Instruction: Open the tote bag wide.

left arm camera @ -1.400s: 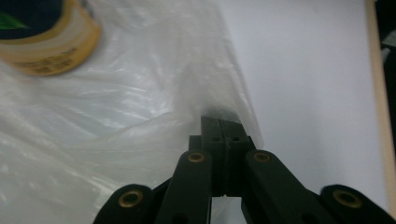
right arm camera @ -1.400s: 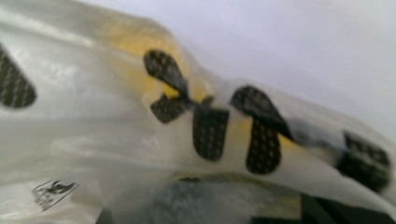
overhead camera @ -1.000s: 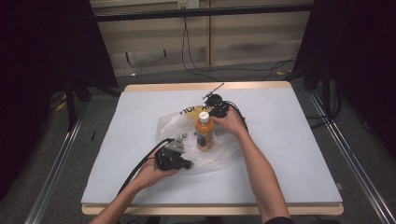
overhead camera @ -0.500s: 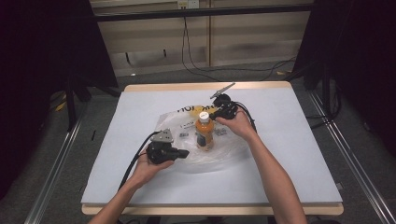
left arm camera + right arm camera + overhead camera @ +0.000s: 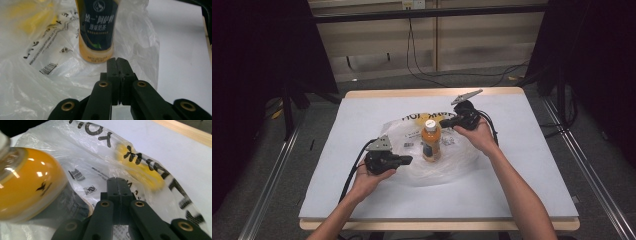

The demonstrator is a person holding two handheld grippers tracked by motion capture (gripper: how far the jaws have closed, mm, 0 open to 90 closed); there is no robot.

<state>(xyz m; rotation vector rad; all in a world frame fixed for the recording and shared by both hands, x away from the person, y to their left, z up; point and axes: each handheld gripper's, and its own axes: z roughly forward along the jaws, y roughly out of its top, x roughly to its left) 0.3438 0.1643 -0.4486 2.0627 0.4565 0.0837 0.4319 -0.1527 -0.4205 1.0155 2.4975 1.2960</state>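
— Fingers point(image 5: 111, 75) of the left gripper point(image 5: 117, 61) are pressed flat together with nothing between them, and the right gripper point(image 5: 117, 181) looks just the same: jaws closed tight, holding nothing.

— Where is the bottle?

— It stands upright on the plastic bag point(image 5: 412, 167), near the middle of the table point(image 5: 522, 195). From above, the bottle point(image 5: 431, 141) has a white cap and orange drink inside, with a dark label round its lower half.

— And the grippers around it?

— Left gripper point(image 5: 407, 160) sits low at the bottle's left, tips aimed at it and close, but not touching. In the left gripper view the bottle point(image 5: 98, 30) is just beyond the closed tips, standing on the crinkled bag point(image 5: 37, 62).

— And the right one?

— Right gripper point(image 5: 445, 122) is at the far right of the bottle, up near its shoulder. In the right gripper view the bottle point(image 5: 27, 190) bulges close at the left edge, blurred; the tips seem to hover over the bag point(image 5: 150, 170), though I can't tell for sure whether they touch the plastic.

— Is the bag flat?

— Spread out and wrinkled, with black lettering and a yellow patch at its far side.
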